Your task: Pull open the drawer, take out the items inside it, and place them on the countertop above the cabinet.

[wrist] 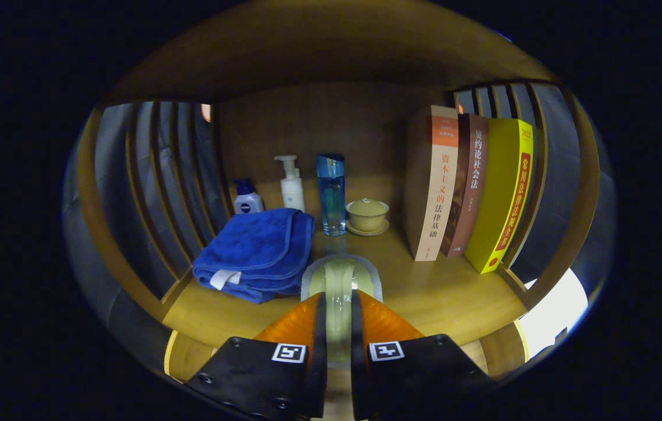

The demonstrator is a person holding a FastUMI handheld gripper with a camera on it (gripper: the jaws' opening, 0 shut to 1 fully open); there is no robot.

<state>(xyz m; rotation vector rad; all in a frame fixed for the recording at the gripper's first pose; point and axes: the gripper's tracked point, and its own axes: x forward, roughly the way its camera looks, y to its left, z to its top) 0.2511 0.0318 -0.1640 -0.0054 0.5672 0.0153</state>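
My gripper point(339, 299) is shut on a pale green item with a grey rim point(339, 270), held on edge between both fingers. Its top pokes out just ahead of the fingertips. The item hangs over the front part of the wooden countertop point(442, 292), close to the right of a folded blue towel point(257, 251). I cannot tell whether the item touches the wood. The drawer is hidden from this view.
Along the back stand a small white bottle with a blue cap point(247, 199), a white pump bottle point(291, 184), a clear blue bottle point(331, 196) and a lidded yellow cup on a saucer point(367, 215). Three upright books point(468, 181) stand right. Slatted wooden sides point(155, 175) close in both ends.
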